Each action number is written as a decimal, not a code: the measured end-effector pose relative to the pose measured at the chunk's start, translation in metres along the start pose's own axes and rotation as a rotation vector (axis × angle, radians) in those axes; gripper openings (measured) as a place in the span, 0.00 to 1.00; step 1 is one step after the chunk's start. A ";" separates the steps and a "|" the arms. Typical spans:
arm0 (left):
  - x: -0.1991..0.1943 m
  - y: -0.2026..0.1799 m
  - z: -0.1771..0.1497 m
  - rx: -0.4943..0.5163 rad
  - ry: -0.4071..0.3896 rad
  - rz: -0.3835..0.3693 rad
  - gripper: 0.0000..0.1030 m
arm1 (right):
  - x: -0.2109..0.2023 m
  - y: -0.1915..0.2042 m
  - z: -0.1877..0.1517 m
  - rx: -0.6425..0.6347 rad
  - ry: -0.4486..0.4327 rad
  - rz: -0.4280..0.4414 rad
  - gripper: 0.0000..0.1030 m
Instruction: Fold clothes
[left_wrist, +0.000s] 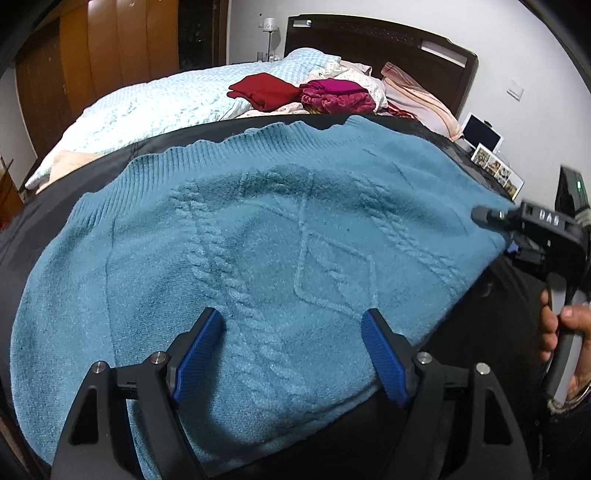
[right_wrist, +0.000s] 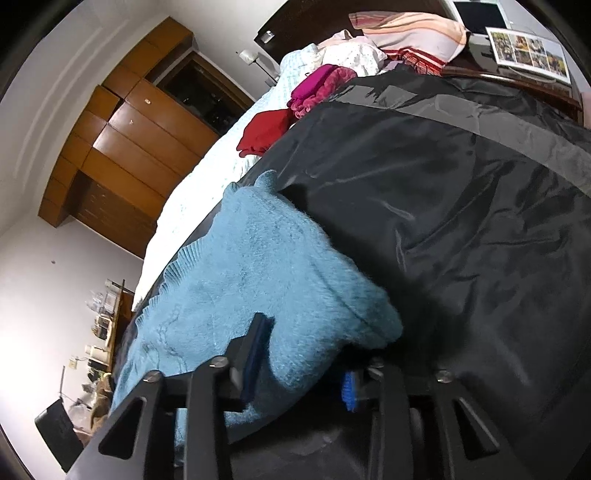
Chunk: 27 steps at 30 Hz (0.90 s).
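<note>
A teal cable-knit sweater (left_wrist: 258, 240) lies spread flat on a black cloth (left_wrist: 480, 325) that covers the bed. My left gripper (left_wrist: 291, 317) hovers open over the sweater's near part, its blue pads (left_wrist: 195, 354) wide apart with nothing between them. At the sweater's right edge is my right gripper (left_wrist: 496, 230), held by a person's hand (left_wrist: 554, 325). In the right wrist view the sweater's thick folded edge (right_wrist: 295, 295) bulges between the right gripper's (right_wrist: 304, 350) fingers. One finger rests on the knit; the other pad (right_wrist: 349, 391) shows a dark gap beside the fabric, so the jaws stand open.
Red (left_wrist: 262, 90) and magenta (left_wrist: 336, 96) clothes are piled by the pillows (left_wrist: 417, 96) at the dark headboard (left_wrist: 369, 37). A light blue bedspread (left_wrist: 155, 103) covers the far side. A screen (left_wrist: 484, 134) and photo sheet (left_wrist: 498, 170) stand at the right; wooden wardrobes (left_wrist: 110, 48) behind.
</note>
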<state>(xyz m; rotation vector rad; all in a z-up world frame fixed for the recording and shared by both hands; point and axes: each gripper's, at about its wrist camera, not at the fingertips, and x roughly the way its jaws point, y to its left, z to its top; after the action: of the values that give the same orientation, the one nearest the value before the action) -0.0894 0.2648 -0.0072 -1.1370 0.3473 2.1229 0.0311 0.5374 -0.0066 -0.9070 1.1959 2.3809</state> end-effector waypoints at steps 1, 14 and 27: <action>0.000 -0.001 -0.001 0.010 -0.001 0.006 0.79 | 0.001 0.003 0.000 -0.010 0.000 -0.004 0.53; -0.002 -0.003 -0.006 0.015 -0.021 0.008 0.80 | -0.019 0.000 -0.009 -0.033 -0.034 -0.090 0.59; -0.002 -0.003 -0.007 0.013 -0.026 0.010 0.81 | -0.014 -0.006 0.004 -0.036 -0.061 -0.094 0.59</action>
<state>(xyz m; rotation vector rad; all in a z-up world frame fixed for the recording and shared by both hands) -0.0823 0.2627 -0.0095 -1.1012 0.3542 2.1395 0.0433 0.5445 0.0014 -0.8747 1.0671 2.3453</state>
